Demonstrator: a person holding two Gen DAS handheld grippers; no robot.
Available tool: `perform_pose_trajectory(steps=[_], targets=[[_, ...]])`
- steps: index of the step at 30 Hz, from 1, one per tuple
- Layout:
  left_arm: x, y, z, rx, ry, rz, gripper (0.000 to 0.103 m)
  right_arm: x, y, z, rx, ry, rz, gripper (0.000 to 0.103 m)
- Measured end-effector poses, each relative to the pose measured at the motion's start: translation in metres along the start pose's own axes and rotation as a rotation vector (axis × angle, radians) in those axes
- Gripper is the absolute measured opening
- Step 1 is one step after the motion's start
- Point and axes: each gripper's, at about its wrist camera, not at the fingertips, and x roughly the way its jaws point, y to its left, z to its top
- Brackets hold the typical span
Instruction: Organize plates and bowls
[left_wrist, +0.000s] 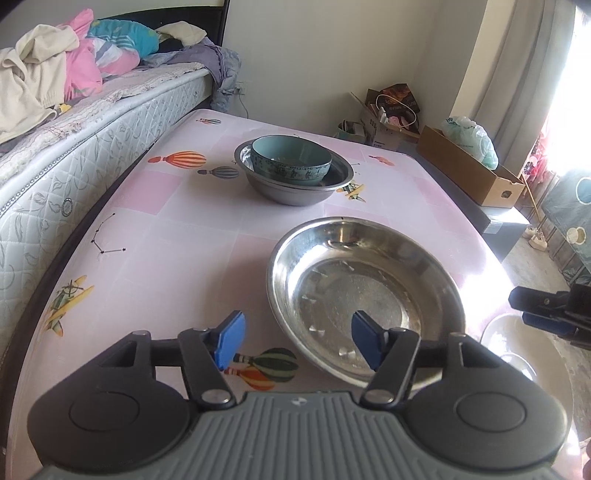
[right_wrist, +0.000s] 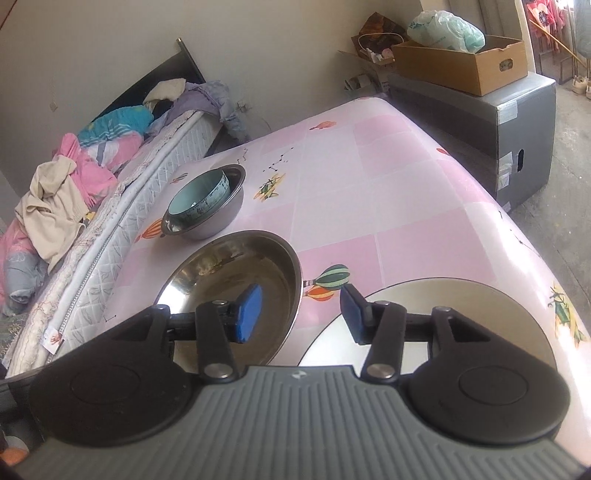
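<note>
A wide steel plate (left_wrist: 364, 291) lies on the pink table near me; it also shows in the right wrist view (right_wrist: 229, 280). Farther back a teal bowl (left_wrist: 291, 158) sits inside a steel bowl (left_wrist: 295, 184); the right wrist view shows the same teal bowl (right_wrist: 199, 199) in the steel bowl (right_wrist: 214, 218). A second flat steel plate (right_wrist: 461, 314) lies at the table's near right, partly under the right gripper. My left gripper (left_wrist: 297, 341) is open and empty, straddling the wide plate's near left rim. My right gripper (right_wrist: 301, 314) is open and empty, between the two plates; it also shows at the left wrist view's right edge (left_wrist: 546, 310).
A bed with a mattress (left_wrist: 74, 155) and piled clothes (left_wrist: 55, 66) runs along the table's left side. A cardboard box (right_wrist: 469, 62) sits on a grey case (right_wrist: 509, 122) beyond the table's far right. The pink tablecloth (left_wrist: 184, 240) is printed with balloons.
</note>
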Motion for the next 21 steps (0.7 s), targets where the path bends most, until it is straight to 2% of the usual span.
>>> perform_pose_trajectory(steps=[8,21], targets=[[-0.009,-0.008,-0.013,0.011,0.02,-0.007,0.068,-0.023,-0.015,-0.008,0.043,-0.009,0.002,0.047],[-0.016,-0.02,-0.021,0.035,0.033,-0.015,0.068,-0.035,-0.023,-0.017,0.061,-0.005,0.009,0.048]])
